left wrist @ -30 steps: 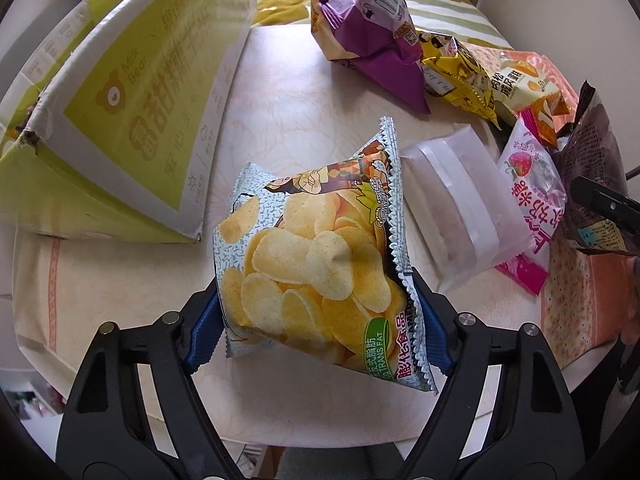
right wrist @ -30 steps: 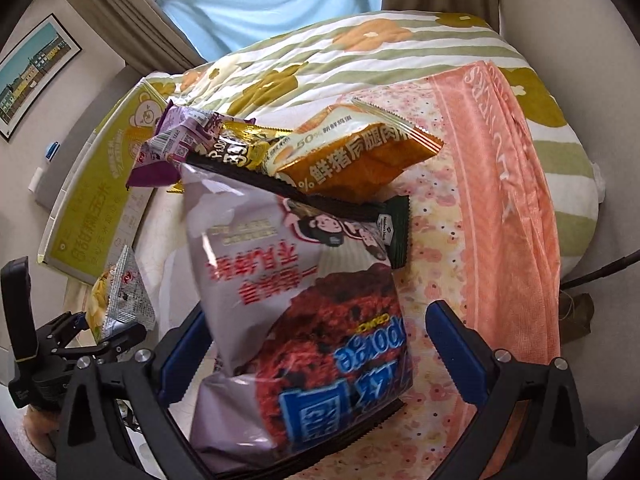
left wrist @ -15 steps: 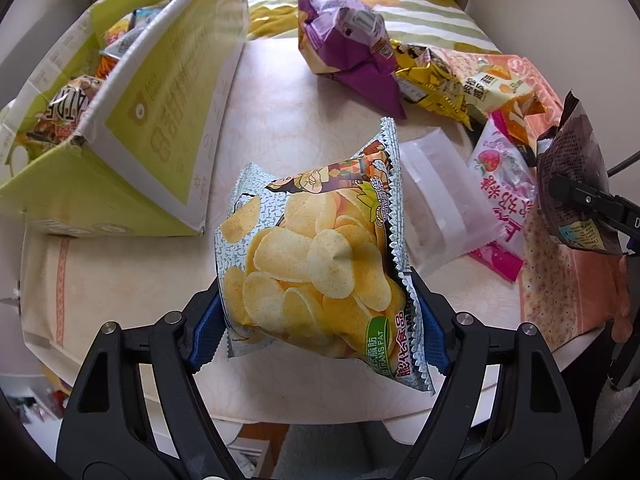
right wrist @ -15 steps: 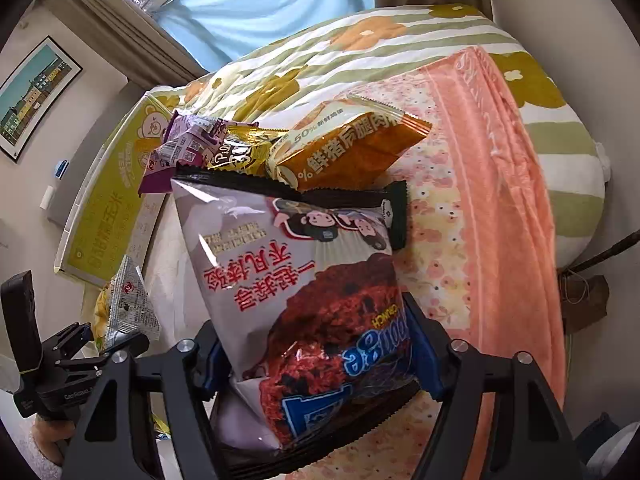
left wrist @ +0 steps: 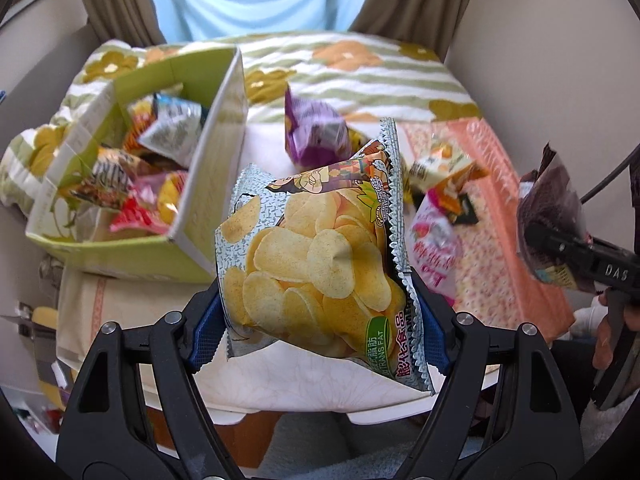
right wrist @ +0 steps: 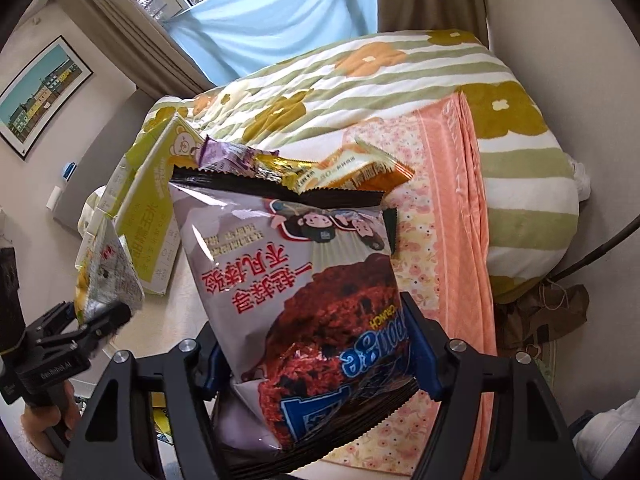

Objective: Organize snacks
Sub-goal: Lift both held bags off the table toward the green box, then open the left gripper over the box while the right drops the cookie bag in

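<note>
Black plastic left gripper (left wrist: 316,312), blue jaw pads, silver screws, matching right gripper (right wrist: 320,356), white lettering

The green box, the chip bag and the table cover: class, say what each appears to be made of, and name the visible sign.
Green box: probably printed cardboard, with stiff flat walls and folded flaps.
Chip bag: likely thin plastic or foil film with a glossy finish, judging by its crinkles and serrated sealed edge.
Table cover: apparently woven cloth, matte, with a floral print, draping over the edge.
</note>
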{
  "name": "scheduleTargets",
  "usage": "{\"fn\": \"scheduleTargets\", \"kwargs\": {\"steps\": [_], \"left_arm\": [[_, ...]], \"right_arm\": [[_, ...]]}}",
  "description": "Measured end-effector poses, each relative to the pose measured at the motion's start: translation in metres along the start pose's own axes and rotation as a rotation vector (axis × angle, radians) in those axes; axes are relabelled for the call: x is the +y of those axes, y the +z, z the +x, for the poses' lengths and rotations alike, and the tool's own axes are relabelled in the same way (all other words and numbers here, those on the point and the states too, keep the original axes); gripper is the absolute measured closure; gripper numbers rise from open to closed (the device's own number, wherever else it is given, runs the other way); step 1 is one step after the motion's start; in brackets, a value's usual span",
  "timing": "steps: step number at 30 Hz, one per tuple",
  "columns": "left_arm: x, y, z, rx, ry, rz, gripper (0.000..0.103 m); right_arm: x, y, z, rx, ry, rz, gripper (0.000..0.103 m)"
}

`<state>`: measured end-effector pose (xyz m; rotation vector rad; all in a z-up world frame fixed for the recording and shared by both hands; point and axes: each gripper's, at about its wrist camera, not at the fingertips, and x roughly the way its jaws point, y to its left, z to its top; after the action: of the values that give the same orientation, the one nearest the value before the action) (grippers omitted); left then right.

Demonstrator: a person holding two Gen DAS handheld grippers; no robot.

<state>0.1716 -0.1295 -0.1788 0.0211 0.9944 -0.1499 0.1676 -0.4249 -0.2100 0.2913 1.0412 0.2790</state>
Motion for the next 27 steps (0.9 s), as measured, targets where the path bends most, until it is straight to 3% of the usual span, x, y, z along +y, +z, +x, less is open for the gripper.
{"fn": "scheduleTargets", "kwargs": {"steps": [5, 14, 19, 27], "left_arm": [[0.015, 0.021, -0.036, -0.093, 0.021, -0.009, 0.026], [0.092, 0.061, -0.062, -0.173, 0.064, -0.042, 0.026], [0.150, 0.080, -0.062, -0.175, 0.088, -0.042, 0.026], [0.241, 0.100, -0.033, -0.118, 0.110, -0.019, 0.026]], "right_arm": [[0.036, 0.011, -0.016, -0.030, 0.004, -0.073, 0.035], [0.121, 0.049, -0.013, -0.101, 0.063, -0.178, 0.035], [0.174, 0.072, 0.005, -0.148, 0.094, -0.186, 0.035], [0.262, 0.093, 0.062, -0.127, 0.125, -0.190, 0.035]]}}
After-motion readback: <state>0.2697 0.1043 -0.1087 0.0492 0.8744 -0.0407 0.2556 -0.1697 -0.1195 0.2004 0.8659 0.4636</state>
